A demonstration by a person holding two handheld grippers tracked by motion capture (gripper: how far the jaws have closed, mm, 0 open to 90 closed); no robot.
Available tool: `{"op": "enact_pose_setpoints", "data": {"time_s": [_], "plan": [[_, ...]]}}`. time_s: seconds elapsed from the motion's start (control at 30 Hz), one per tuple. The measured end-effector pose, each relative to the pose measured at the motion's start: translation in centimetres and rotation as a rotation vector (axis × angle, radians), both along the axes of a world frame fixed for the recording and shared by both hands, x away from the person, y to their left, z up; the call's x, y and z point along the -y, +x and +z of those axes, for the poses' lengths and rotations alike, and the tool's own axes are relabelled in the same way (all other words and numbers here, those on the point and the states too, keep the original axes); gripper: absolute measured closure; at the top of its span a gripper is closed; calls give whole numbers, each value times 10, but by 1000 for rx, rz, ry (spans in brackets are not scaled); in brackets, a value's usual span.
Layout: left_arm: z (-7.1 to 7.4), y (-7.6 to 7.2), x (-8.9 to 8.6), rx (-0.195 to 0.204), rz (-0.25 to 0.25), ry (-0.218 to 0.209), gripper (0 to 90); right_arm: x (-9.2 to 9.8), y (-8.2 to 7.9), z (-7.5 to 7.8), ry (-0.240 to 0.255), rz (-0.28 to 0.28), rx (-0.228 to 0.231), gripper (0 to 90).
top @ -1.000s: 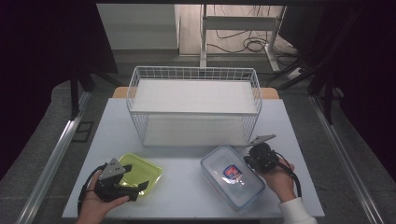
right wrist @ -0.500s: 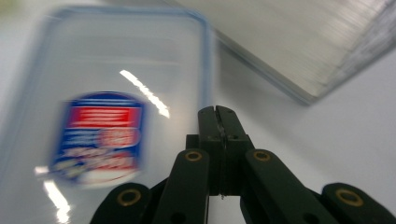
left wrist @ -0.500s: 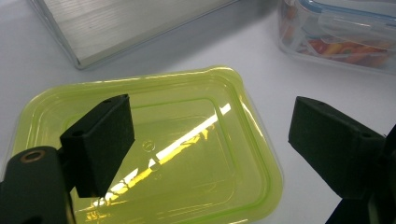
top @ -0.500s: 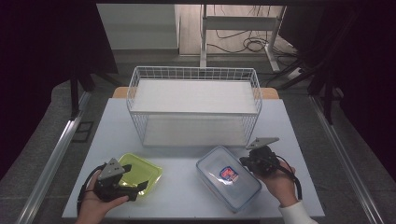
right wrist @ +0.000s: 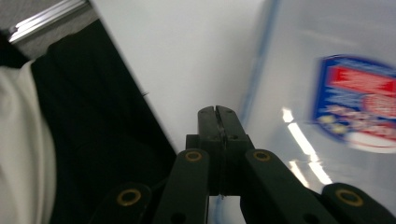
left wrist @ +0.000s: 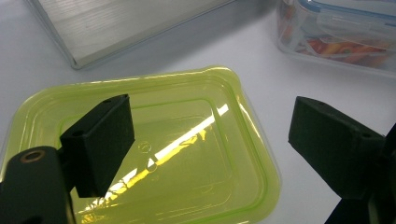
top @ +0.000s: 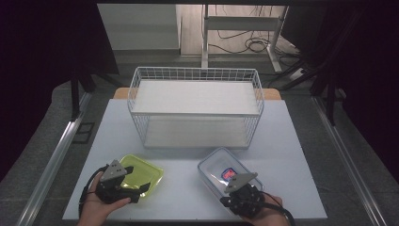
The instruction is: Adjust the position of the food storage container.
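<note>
with its jaws pressed flat together on nothing, the right gripper sits at the near edge of the clear lidded box, and in the right gripper view its closed tips ride just over the box's blue-trimmed rim, beside the red and blue label. that box looks stiff, smooth and slippery, with contents inside that probably give it some weight; a pinch on the raised rim or a latch tab seems surer than on the slick flat lid. over at the near left, the left gripper hangs spread wide above the yellow-green lid, one pad over its middle and one past its right edge, touching nothing that i can tell. this lid looks thin, light, glossy and a bit springy, so its edge is likely the best hold, though it lies flat on the table and may skate. farther off stands the white wire basket, well apart from both. nothing lies between lid and box, just bare tabletop.
</note>
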State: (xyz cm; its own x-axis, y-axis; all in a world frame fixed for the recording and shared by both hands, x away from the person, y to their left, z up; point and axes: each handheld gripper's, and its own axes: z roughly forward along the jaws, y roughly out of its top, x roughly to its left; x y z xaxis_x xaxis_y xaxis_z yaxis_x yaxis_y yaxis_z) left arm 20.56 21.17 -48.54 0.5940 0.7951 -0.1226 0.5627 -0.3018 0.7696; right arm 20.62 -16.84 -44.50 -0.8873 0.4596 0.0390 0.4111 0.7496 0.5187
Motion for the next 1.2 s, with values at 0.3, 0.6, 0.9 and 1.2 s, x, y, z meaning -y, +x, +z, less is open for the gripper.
{"op": "enact_pose_setpoints", "data": {"time_s": [0.3,0.6,0.9,1.2], "plan": [[-1,1,-1,-4,3,1,143,-1,-6,-23,-55,27,-66,889],[0,0,-3,2,3,0,143,26,-3,-22,-65,-49,-43,889],[-1,0,-3,1,5,3,143,70,14,-23,-74,-176,-19,889],[-1,1,-2,-2,9,-6,142,102,25,-29,-66,-271,-4,889]]}}
